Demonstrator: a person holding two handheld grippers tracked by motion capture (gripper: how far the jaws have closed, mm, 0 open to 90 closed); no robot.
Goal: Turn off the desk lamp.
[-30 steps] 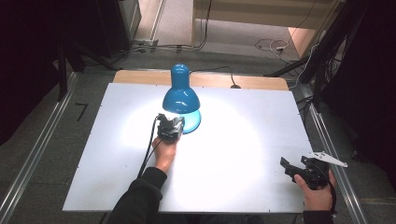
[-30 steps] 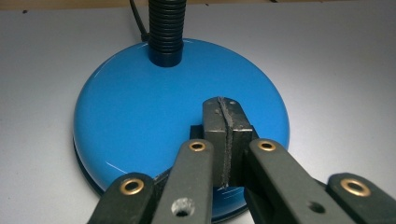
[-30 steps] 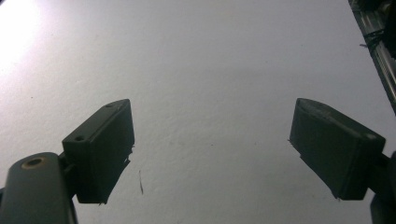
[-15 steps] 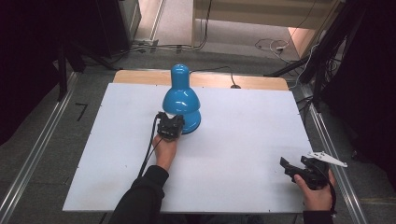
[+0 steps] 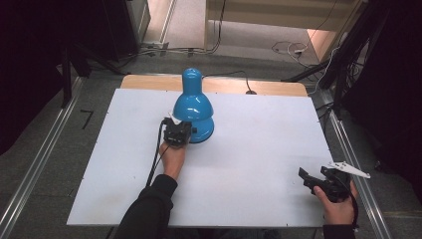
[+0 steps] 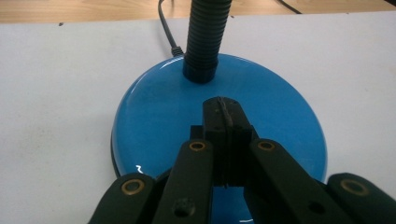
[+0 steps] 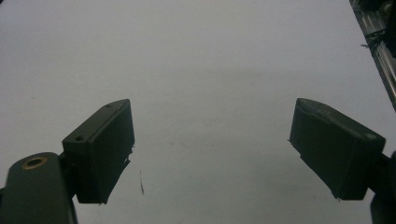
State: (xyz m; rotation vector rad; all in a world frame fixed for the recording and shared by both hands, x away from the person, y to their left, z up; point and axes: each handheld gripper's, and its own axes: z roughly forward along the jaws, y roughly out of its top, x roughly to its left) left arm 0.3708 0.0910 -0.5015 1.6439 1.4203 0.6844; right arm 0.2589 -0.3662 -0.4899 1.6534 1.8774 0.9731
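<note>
With the lamp [image 5: 193, 107] now dark, the left gripper [image 6: 226, 116] (jaws pressed together, holding nothing) is resting on its base [image 6: 154, 112], suggesting switch-off; the right gripper [image 7: 212, 149] is idling wide open.

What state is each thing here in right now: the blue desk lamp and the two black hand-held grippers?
Blue desk lamp with round glossy base: standing upright on the white table, shade facing down, no glow on the table under it.
Left gripper: jaws shut together, tips over the lamp base.
Right gripper: jaws wide open, holding nothing, over bare table.
</note>
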